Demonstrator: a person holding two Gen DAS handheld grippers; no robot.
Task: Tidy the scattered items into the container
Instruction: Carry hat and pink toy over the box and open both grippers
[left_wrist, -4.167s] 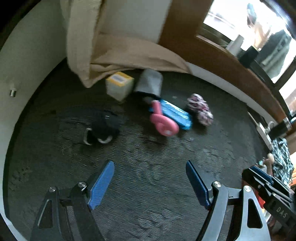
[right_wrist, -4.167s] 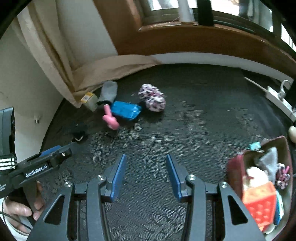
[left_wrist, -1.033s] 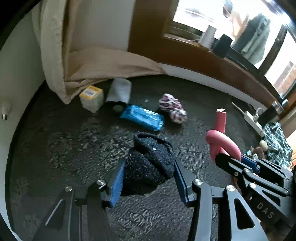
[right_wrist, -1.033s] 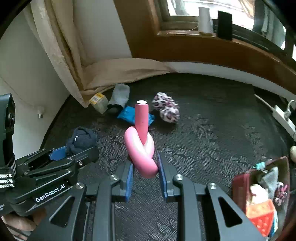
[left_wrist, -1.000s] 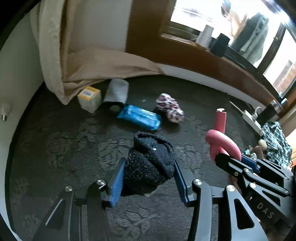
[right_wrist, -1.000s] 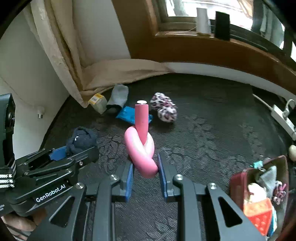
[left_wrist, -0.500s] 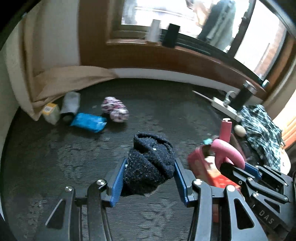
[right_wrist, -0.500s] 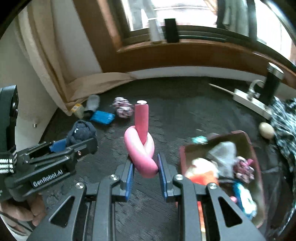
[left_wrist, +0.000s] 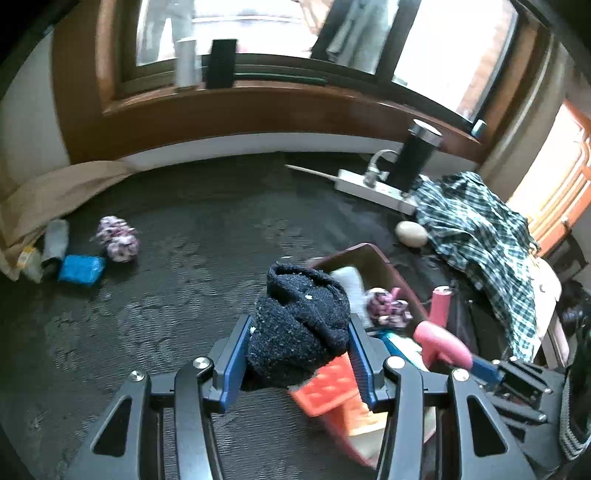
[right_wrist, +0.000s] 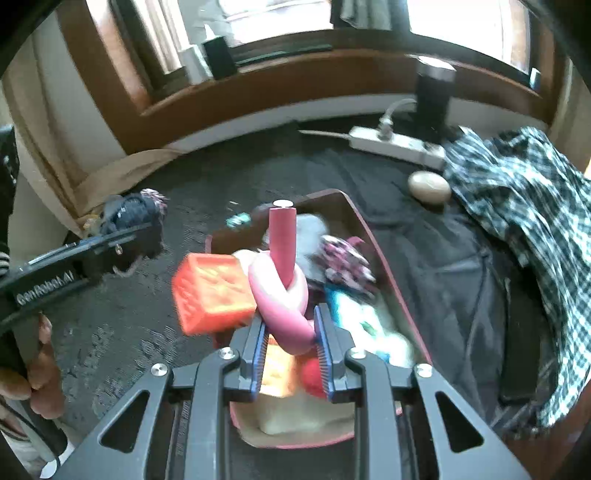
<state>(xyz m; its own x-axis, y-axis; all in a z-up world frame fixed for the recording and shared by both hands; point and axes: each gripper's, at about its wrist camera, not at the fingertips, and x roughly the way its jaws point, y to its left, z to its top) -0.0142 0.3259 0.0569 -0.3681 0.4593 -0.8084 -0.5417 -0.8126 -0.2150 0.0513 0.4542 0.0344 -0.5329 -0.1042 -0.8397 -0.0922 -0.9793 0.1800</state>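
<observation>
The right gripper is clamped on a pink knotted toy, holding it directly above the dark red container — already heaped with an orange block, a patterned fabric ball and other small things. Dropped from here, the toy may well land on the orange block, which sits high at the container's left rim, and roll out onto the dark carpet.

The left gripper grips a dark knitted bundle just left of the container, at its near-left edge rather than over its middle. Let go now, the soft bundle could catch on the rim and slump outside — it needs to move further over the container first. With both tools crowding one opening, they could also knock each other.

Far left of the container, by the curtain hem, a blue packet, a second patterned ball and a grey sock are not yet collected.
</observation>
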